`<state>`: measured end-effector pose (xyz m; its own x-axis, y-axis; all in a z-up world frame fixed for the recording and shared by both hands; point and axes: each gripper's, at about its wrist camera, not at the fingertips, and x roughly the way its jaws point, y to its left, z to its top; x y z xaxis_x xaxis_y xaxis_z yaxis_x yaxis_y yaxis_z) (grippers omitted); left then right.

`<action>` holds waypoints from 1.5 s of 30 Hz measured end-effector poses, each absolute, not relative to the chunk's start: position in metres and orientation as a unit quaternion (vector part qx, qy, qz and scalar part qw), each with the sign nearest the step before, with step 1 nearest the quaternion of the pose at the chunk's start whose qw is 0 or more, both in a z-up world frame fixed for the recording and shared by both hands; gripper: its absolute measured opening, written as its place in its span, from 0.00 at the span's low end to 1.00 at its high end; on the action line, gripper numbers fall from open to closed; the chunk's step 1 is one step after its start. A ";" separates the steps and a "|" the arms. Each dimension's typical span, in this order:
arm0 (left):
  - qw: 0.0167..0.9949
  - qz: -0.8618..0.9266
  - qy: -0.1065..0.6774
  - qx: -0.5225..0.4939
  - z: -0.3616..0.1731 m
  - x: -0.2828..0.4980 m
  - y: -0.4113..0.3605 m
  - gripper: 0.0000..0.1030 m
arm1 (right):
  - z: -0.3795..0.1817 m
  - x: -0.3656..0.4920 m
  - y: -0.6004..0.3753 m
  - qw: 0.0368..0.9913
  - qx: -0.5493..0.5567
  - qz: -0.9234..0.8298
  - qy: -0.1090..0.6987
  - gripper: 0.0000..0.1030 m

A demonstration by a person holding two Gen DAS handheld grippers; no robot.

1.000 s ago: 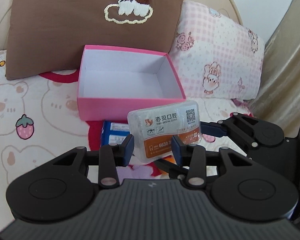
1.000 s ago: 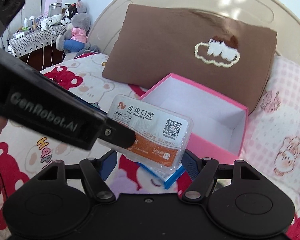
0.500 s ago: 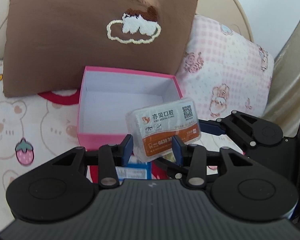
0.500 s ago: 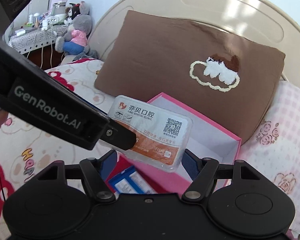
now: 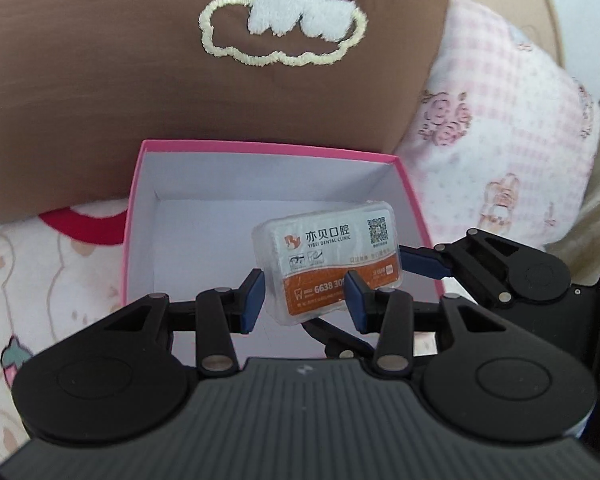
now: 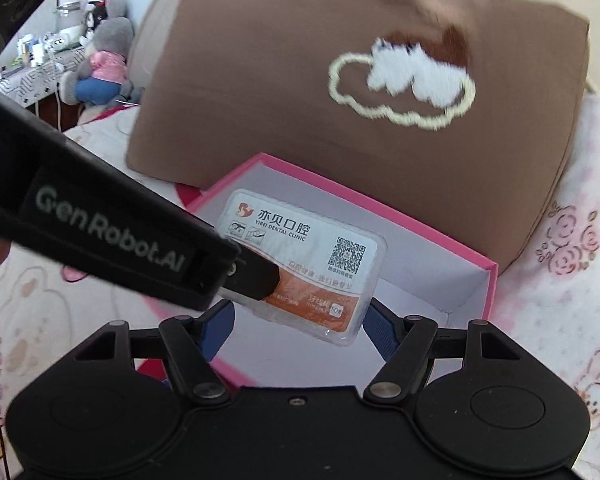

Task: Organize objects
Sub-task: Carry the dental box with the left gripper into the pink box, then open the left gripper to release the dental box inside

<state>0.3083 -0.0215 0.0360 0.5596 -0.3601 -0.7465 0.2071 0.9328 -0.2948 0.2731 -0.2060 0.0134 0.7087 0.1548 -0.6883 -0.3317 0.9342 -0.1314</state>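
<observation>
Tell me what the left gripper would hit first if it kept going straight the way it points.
Probably the white floor of the open pink box. The left gripper, shut on the dental floss case, points down into it. The box looks empty; depth is hard to judge, so its far wall is possible.

A: The floss case [image 5: 328, 268] looks like glossy clear plastic with a paper label; the pink box [image 5: 140, 216] is matt card.

B: The brown pillow [image 5: 100, 80] is soft cloth with fuzzy embroidery; the left gripper [image 5: 306, 300] is matt black plastic.

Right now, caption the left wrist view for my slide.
Both grippers, left gripper and right gripper, hold a dental floss case over the open pink box.
</observation>
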 end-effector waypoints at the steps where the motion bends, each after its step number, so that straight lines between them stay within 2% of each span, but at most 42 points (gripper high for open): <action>1: 0.878 -0.159 0.443 -0.086 0.031 0.317 -0.023 0.40 | 0.010 0.282 -0.208 0.914 -0.118 0.133 0.365 0.73; 20: 0.841 -0.142 0.501 -0.146 -0.059 0.412 -0.011 0.40 | -0.056 0.378 -0.223 0.858 -0.069 0.146 0.487 0.72; 23: 0.835 -0.140 0.510 -0.149 -0.069 0.416 -0.011 0.40 | -0.061 0.384 -0.219 0.844 -0.082 0.144 0.509 0.69; 30: 0.824 -0.129 0.528 -0.159 -0.082 0.427 -0.018 0.40 | -0.067 0.399 -0.214 0.812 -0.103 0.148 0.556 0.68; 37: 0.821 -0.124 0.530 -0.171 -0.086 0.433 -0.018 0.38 | -0.066 0.399 -0.214 0.806 -0.103 0.153 0.562 0.68; 40: 0.826 -0.111 0.527 -0.165 -0.088 0.435 -0.018 0.39 | -0.066 0.395 -0.212 0.809 -0.100 0.159 0.557 0.60; 45: 0.828 -0.103 0.531 -0.152 -0.088 0.439 -0.021 0.37 | -0.062 0.389 -0.208 0.811 -0.100 0.161 0.554 0.58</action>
